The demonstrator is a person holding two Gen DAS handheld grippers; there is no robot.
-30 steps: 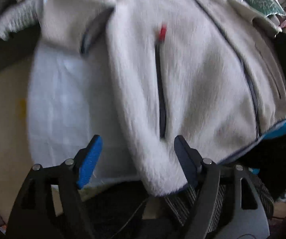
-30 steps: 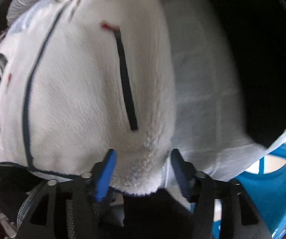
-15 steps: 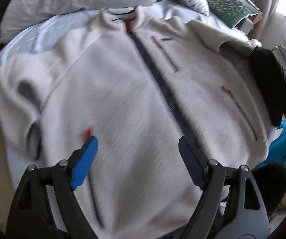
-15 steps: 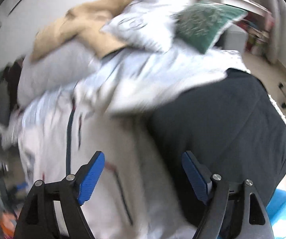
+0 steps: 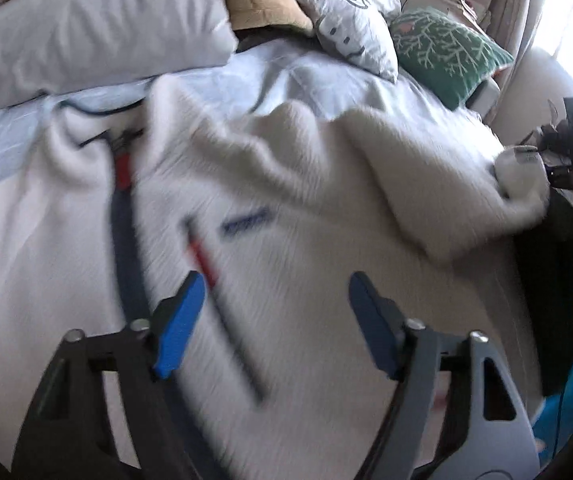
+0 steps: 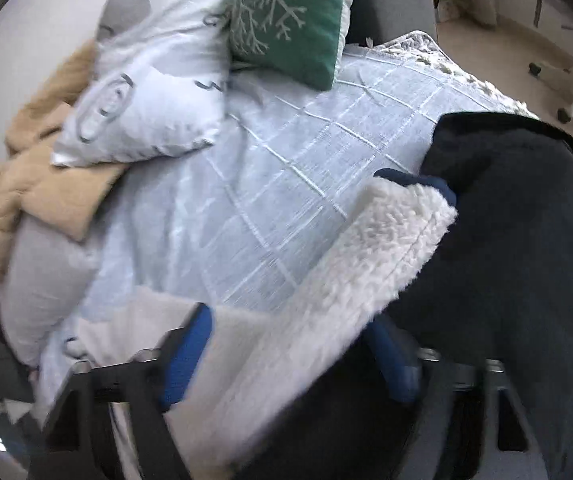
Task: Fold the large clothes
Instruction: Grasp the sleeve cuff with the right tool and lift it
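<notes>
Two claws show here, one in each wrist view. The left claw [image 5: 274,320] hangs over the chest of the white fleece jacket [image 5: 286,208], its blue pads well apart and closing, with nothing pinched between them; the fleece below is smeared with blur, so whether the tips touch the pile cannot be told. Just past the left pad run a dark chest pocket zip with a red pull [image 5: 202,256] and the jacket's dark front zip [image 5: 124,240]; both are streaked, and the front zip's lower end disappears behind the claw's frame. The right claw [image 6: 286,354] is closing with the jacket's sleeve [image 6: 370,256] lying between its pads; the far pad is half buried behind the fleece, so a firm pinch cannot be confirmed. That sleeve stretches up to a dark-trimmed cuff [image 6: 418,184], which rests against a black garment [image 6: 526,240] whose outline runs off the frame. In the left view the same cuff end appears at far right, next to a dark device and part of a hand, too small to read. The jacket lies spread front-up on a bed with a pale blue checked cover [image 6: 286,168]. At the head sit a green branch-print cushion [image 6: 290,16], a white printed pillow [image 6: 146,92], a grey pillow [image 5: 94,28] and a tan blanket [image 6: 38,160], partly tucked under the pillows.
</notes>
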